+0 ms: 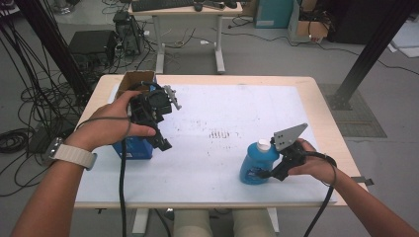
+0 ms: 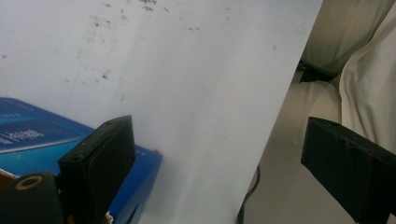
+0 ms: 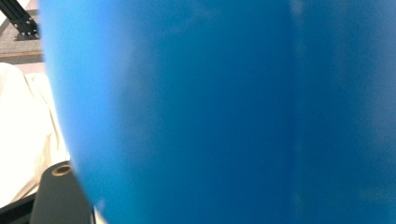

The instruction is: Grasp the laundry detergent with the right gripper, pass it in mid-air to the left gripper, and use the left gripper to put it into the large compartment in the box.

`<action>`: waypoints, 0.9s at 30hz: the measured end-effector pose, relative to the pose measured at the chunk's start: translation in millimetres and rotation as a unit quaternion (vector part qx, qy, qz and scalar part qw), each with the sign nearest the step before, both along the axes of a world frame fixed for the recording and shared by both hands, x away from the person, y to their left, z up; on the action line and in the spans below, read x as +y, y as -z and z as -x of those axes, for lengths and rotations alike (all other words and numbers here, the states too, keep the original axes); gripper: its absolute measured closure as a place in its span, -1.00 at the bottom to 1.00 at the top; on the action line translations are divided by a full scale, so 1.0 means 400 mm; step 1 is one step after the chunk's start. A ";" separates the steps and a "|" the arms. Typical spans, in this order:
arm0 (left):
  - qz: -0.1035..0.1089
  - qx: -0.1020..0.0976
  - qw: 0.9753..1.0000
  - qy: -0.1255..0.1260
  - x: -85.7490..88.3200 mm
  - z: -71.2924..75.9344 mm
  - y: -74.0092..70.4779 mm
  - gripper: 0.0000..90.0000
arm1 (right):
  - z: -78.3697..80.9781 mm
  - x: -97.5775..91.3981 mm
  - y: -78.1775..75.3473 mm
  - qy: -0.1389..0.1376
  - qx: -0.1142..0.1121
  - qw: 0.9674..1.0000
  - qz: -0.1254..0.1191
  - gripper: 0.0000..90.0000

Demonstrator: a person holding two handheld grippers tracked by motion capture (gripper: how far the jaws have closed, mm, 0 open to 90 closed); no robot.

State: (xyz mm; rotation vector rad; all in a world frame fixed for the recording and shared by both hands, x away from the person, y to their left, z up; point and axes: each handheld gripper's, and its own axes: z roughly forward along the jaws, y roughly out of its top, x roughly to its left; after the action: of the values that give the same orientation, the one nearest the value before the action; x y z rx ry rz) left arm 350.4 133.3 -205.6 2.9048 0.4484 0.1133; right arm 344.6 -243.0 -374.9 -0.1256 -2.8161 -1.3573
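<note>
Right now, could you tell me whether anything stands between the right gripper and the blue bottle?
Nothing visible does. The right gripper is already at the blue bottle, which sits upright on the white mat with its body between the jaws. Whether the pads press on it yet cannot be told.

My table (image 1: 323,106) has a light wooden top, and a white sheet (image 1: 232,113) covers nearly all of it, marked with dark specks near its middle. On the sheet a blue bottle (image 1: 257,165) with a white cap stands upright at my right, and a blue box (image 1: 134,148) rests at my left, with a brown cardboard box (image 1: 132,79) behind it.
</note>
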 end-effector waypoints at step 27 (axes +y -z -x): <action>0.000 0.004 1.000 0.003 0.003 -0.002 0.005 -0.77 | 0.006 0.007 0.010 0.004 0.010 1.000 -0.019 -0.22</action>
State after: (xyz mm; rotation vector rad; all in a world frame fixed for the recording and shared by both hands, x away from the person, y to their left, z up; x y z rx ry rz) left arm 351.3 134.4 -207.4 2.9068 0.4413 0.1001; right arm 342.1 -240.3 -379.1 -0.1489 -2.7751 -1.4021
